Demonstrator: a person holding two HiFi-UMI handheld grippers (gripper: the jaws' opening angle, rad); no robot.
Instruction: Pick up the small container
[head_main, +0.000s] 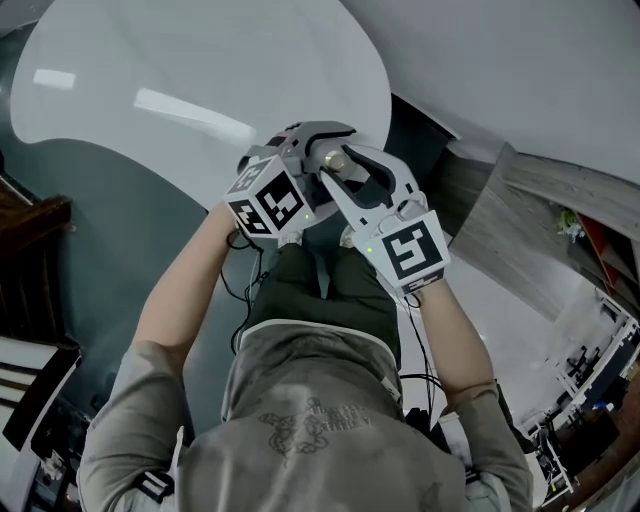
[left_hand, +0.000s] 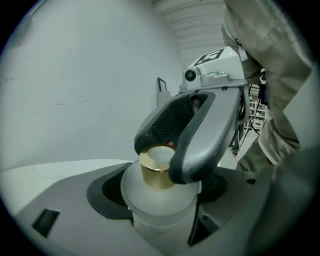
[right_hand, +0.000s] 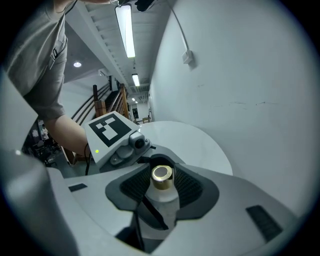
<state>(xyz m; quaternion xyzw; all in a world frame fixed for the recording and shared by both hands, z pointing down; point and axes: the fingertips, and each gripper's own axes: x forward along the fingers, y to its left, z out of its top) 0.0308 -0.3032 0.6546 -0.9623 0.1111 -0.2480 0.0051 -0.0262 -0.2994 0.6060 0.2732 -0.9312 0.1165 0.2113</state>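
Observation:
The small container (head_main: 335, 159) is a frosted white bottle (left_hand: 157, 200) with a gold cap (right_hand: 162, 175). It is held in the air above the near edge of the round white table (head_main: 150, 80). My left gripper (head_main: 300, 150) is shut on the bottle's body, with its dark pads (left_hand: 107, 192) against both sides. My right gripper (head_main: 350, 180) comes in from the opposite side, and its jaws stand wide apart around the cap. Its mesh pads (right_hand: 192, 187) flank the cap with gaps on both sides. In the left gripper view, one right finger (left_hand: 205, 135) crosses in front of the cap.
A plain white wall (right_hand: 250, 75) rises behind the table. Dark floor (head_main: 120, 230) lies to my left, and wood-look flooring (head_main: 510, 230) to my right. Cluttered shelving (head_main: 590, 370) stands at the lower right, and dark wooden rails (head_main: 30, 240) at the far left.

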